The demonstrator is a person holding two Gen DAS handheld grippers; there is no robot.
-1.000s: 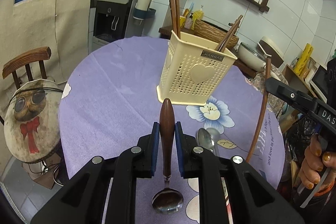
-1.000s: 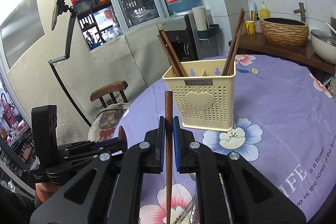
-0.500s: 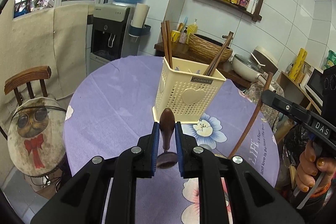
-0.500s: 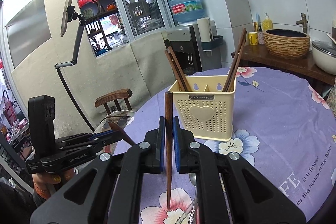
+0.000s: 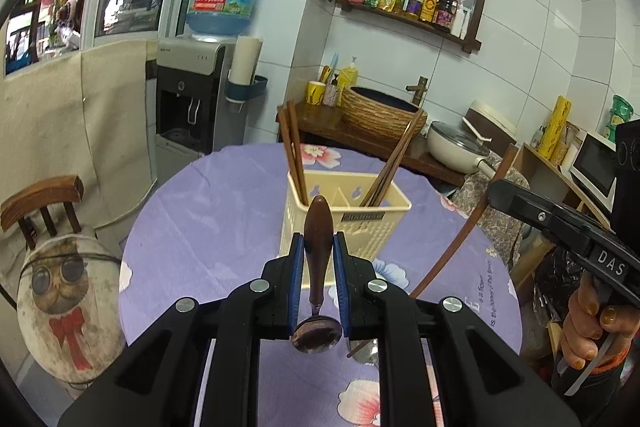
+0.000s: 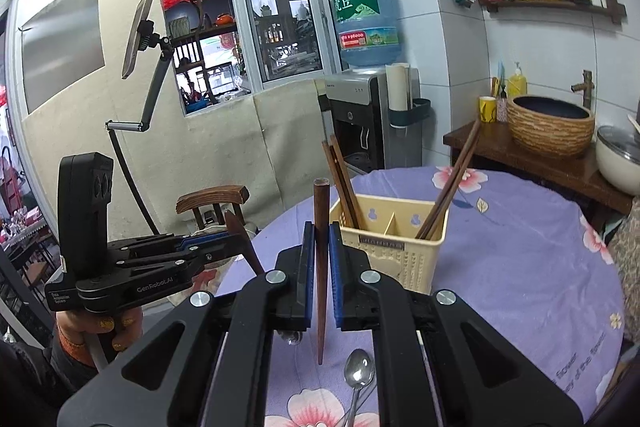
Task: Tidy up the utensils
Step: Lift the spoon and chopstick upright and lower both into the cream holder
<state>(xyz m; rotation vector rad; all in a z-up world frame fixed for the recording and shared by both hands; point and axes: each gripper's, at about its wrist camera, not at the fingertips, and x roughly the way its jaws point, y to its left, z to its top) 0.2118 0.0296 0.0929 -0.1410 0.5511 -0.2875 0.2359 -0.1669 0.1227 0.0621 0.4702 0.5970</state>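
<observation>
Now the left gripper is clamping a wooden-handled spoon, the right gripper pinching a chopstick; both are heading for the holder at twelve o'clock, so clearing its rim first seems wise

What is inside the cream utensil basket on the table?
The cream utensil basket holds brown chopsticks: some in its left compartment, some leaning right in its right compartment. A divider separates them. Their lower ends and the basket's bottom are hidden by its walls.

Even indoor light, sharp, fisheye-bent edges
</observation>
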